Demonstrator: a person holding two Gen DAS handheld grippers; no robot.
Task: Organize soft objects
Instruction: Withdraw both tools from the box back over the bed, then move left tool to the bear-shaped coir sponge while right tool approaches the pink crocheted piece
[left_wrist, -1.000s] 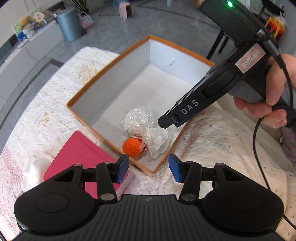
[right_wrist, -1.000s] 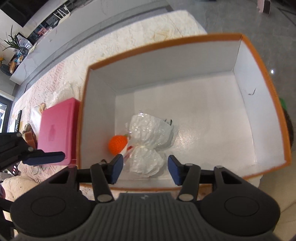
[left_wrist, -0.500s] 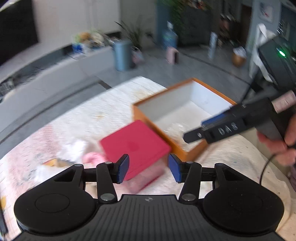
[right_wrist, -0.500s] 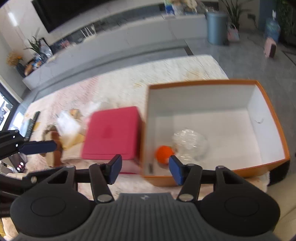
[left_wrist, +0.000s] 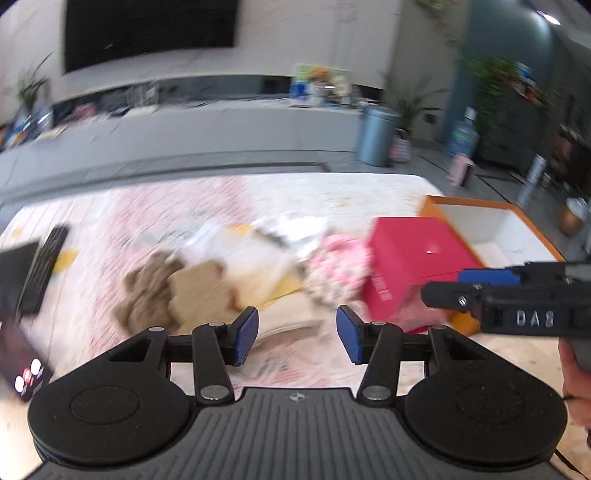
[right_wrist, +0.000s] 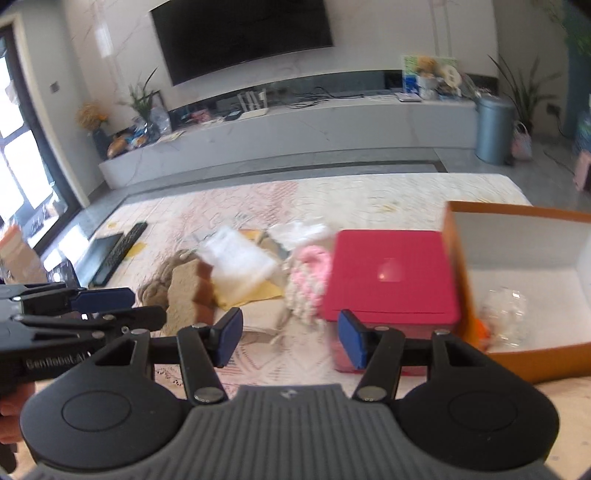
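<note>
1. Right wrist view: a bed-like surface under a pale patterned cover (right_wrist: 332, 199) carries everything.
2. The orange box (right_wrist: 517, 360) with white inner walls stands at the surface's right end. Inside it, near its left wall, lie a crumpled clear plastic bag (right_wrist: 504, 314) and a small orange ball (right_wrist: 482, 330) touching it.
3. A pink-red box (right_wrist: 388, 273) stands just beside the orange box's left wall; in the left wrist view it (left_wrist: 410, 254) shows blurred, at the same place.
4. Left of the pink-red box, toward the middle of the surface, the soft things lie in a loose heap: a pink and cream knitted piece (right_wrist: 306, 280) touching the box, a white plastic-wrapped bundle (right_wrist: 240, 266) over a yellow flat piece (right_wrist: 258, 293), and a tan plush toy (right_wrist: 177, 291) at the heap's left side.
5. A dark keyboard (right_wrist: 118, 253) lies near the surface's far left edge, well apart from the heap.
6. The right gripper (right_wrist: 290, 339) hangs over the near edge with its blue pads (right_wrist: 352, 341) apart and nothing between them.
7. The left gripper (left_wrist: 295, 339) hangs likewise, with its jaws apart and empty; in the right wrist view it (right_wrist: 92, 306) reaches in from the left, held by a hand (right_wrist: 11, 413).
8. Motion blur hides the finer detail of the heap in the left wrist view.
</note>
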